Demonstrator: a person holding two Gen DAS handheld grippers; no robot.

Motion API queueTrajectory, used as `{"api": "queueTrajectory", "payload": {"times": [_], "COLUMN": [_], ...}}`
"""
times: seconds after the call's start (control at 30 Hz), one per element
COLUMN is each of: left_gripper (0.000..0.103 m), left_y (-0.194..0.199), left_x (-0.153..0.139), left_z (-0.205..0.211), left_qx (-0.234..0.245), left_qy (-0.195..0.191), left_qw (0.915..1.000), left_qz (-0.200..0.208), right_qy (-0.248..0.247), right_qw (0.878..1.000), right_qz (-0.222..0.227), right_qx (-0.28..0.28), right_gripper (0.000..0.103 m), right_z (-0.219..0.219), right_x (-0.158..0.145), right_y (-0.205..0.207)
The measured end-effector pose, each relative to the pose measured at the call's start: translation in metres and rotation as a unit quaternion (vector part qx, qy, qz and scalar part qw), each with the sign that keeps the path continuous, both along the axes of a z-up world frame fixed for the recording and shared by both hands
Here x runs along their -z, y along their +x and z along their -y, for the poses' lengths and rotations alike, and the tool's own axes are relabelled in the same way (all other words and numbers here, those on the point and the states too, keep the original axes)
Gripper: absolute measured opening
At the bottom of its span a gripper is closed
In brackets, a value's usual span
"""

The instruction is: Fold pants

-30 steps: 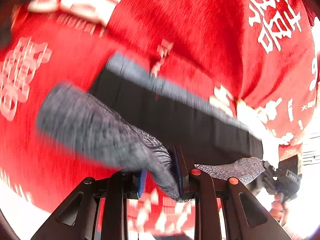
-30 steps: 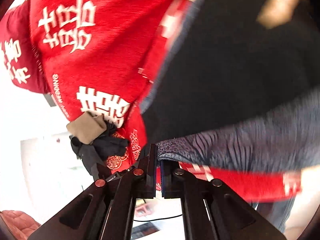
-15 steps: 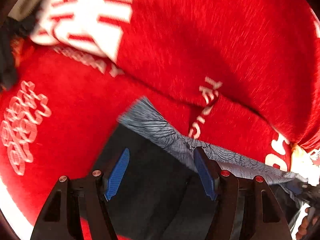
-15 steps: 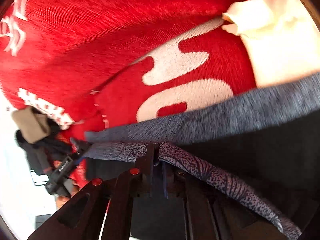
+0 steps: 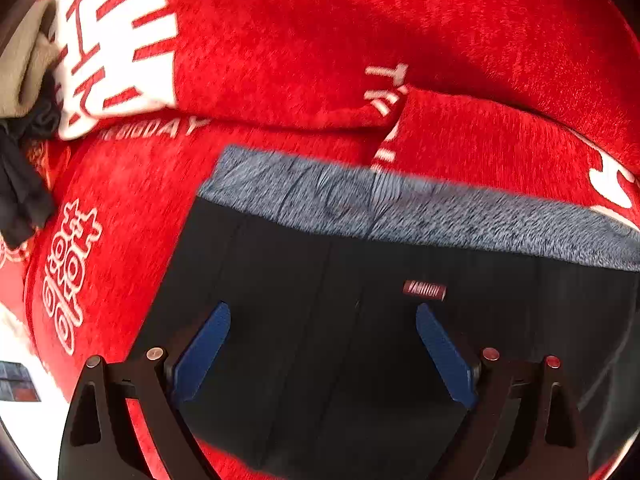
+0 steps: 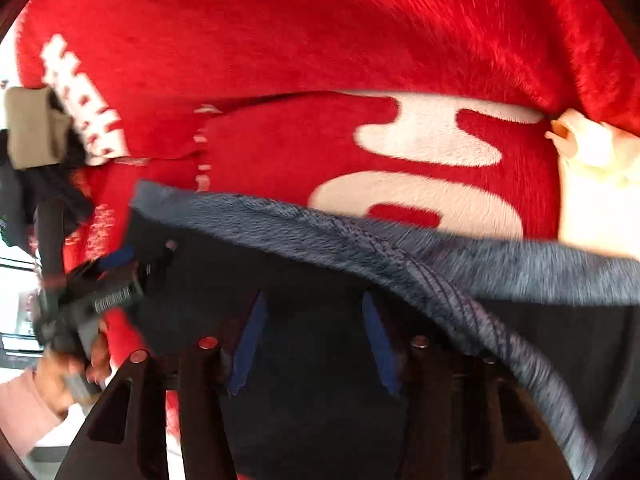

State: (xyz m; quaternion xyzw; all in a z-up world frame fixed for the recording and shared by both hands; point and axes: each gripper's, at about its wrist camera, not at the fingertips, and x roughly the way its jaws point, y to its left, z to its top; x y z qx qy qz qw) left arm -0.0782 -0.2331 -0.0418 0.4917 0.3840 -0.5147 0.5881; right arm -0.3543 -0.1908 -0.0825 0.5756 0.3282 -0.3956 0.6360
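Observation:
Black pants with a grey waistband and a small red label lie on a red blanket. My left gripper points down over the black fabric. Its jaws are opening wide, and the blue pads press on nothing. In the right wrist view the grey waistband runs across and curls down over the right-hand finger. My right gripper hangs over the pants, jaws opening, pads free of the cloth. At far left there, a hand holds the left gripper.
The red blanket with white characters covers the surface and rises in a fold behind the pants. A beige cloth and dark garments lie at the left edge. A cream cloth sits at the right.
Both grippers were shut on the grey waistband; both have let go and opened. The pants have come down flat onto the blanket, and both grippers have sunk closer to them.

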Motion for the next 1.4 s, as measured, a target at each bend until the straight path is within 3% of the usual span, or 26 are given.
{"api": "queueTrajectory", "payload": {"times": [0.17,0.23,0.33,0.47,0.53,0.67,0.8,0.87,1.03,1.13,1.2,1.27,1.33,1.4], "left_gripper": [0.095,0.095,0.095,0.095,0.095,0.095,0.095,0.095,0.095,0.095,0.095,0.095,0.095,0.095], "left_y": [-0.007,-0.021,-0.047,-0.099,-0.129,-0.164,-0.195,-0.212,-0.252,-0.265,-0.271,-0.278,-0.284,-0.291], "left_x": [-0.041,-0.054,-0.065,-0.068,-0.068,-0.082,-0.087,-0.082,-0.062,-0.041,-0.038,-0.040,-0.045,-0.053], "left_z": [-0.029,-0.045,-0.062,-0.088,-0.102,-0.129,-0.155,-0.163,-0.163,-0.150,-0.151,-0.150,-0.147,-0.141], "left_qx": [0.045,0.076,0.120,0.199,0.232,0.273,0.297,0.305,0.300,0.278,0.266,0.262,0.262,0.257], "left_qy": [-0.003,0.004,0.013,0.019,0.022,0.010,0.019,0.023,0.028,0.052,0.067,0.072,0.071,0.067], "left_qw": [0.9989,0.9971,0.9926,0.9779,0.9698,0.9558,0.9462,0.9433,0.9467,0.9532,0.9562,0.9575,0.9585,0.9607], "left_qz": [0.012,0.008,-0.012,-0.062,-0.071,-0.109,-0.126,-0.128,-0.115,-0.106,-0.102,-0.095,-0.085,-0.080], "right_qy": [-0.028,-0.036,-0.026,-0.003,0.008,0.043,0.067,0.072,0.071,0.066,0.068,0.077,0.077,0.052], "right_qw": [0.994,0.990,0.983,0.971,0.961,0.924,0.890,0.877,0.865,0.860,0.852,0.840,0.827,0.833], "right_qz": [0.051,0.070,0.096,0.092,0.079,0.048,0.012,0.015,0.077,0.169,0.209,0.248,0.277,0.293], "right_qx": [0.097,0.117,0.154,0.221,0.265,0.376,0.451,0.475,0.490,0.477,0.476,0.477,0.482,0.466], "right_gripper": [0.054,0.066,0.066,0.067,0.067,0.067,0.066,0.066,0.066,0.066,0.066,0.013,0.013,0.013], "right_z": [0.003,-0.007,-0.044,-0.129,-0.179,-0.295,-0.377,-0.401,-0.419,-0.415,-0.414,-0.416,-0.417,-0.402], "right_x": [-0.037,-0.051,-0.064,-0.072,-0.069,-0.065,-0.055,-0.046,-0.016,0.010,0.020,0.025,0.021,-0.002], "right_y": [-0.053,-0.070,-0.103,-0.130,-0.152,-0.201,-0.224,-0.232,-0.242,-0.251,-0.258,-0.267,-0.276,-0.292]}}
